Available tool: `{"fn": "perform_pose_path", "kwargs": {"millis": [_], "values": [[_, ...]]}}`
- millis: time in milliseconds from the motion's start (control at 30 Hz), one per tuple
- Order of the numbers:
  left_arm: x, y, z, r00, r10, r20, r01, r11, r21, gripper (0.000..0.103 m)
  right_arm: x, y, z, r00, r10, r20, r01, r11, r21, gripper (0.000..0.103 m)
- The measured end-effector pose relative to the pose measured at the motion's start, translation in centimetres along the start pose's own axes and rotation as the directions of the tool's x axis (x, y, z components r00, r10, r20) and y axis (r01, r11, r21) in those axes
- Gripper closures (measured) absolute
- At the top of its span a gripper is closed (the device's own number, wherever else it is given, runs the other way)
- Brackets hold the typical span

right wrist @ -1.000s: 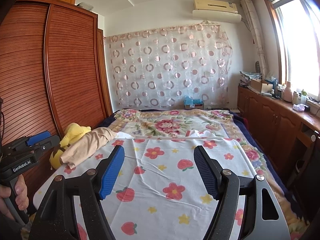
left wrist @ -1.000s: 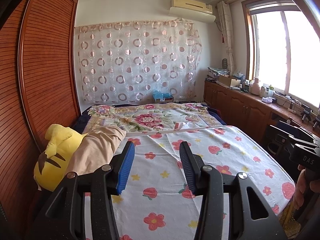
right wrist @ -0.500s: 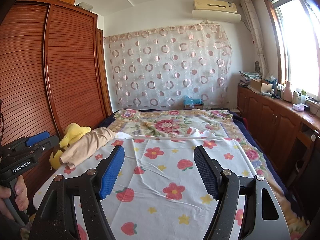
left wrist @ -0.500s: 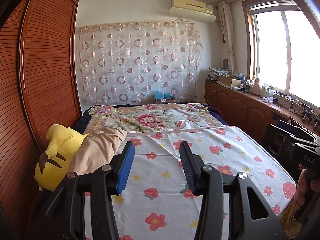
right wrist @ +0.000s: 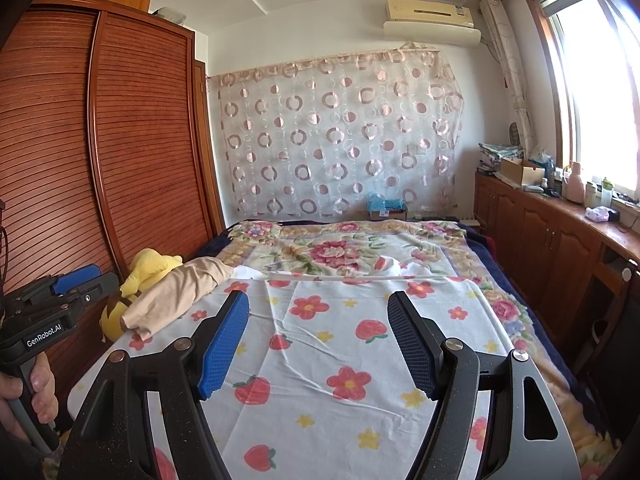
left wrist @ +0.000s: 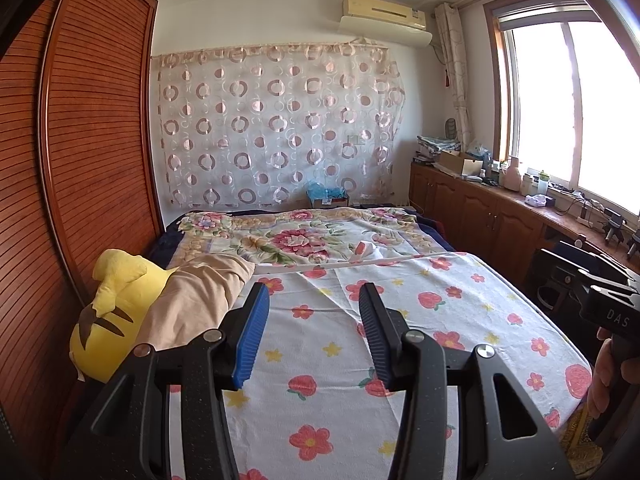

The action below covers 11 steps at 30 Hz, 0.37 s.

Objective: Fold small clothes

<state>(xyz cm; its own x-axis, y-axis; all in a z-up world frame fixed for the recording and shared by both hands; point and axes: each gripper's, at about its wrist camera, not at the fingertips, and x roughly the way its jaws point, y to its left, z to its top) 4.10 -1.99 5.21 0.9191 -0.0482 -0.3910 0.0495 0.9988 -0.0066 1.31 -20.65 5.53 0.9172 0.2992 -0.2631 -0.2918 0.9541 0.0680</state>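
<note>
At the bed's (right wrist: 500, 320) left edge: beige garment (right wrist: 176, 296), bunched over yellow plush (right wrist: 150, 266); soft, light, likely limp; pinch a hem. Left gripper (left wrist: 312, 328), right gripper (right wrist: 320, 340): both spread, empty.

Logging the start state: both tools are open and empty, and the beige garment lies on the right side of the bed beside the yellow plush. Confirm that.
Wrong side. The beige garment lies on the bed's left side, beside the yellow plush, as the right wrist view shows. Both tools are open and empty.
</note>
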Motion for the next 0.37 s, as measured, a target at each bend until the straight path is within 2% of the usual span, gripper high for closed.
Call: {"fn": "perform_pose_path", "kwargs": {"millis": [367], "values": [[0.01, 0.00, -0.07, 1.000, 0.002, 0.000, -0.002, 1.000, 0.001, 0.055, 0.18, -0.38, 0.06, 1.000, 0.001, -0.004, -0.001, 1.000, 0.001, 0.029]]}}
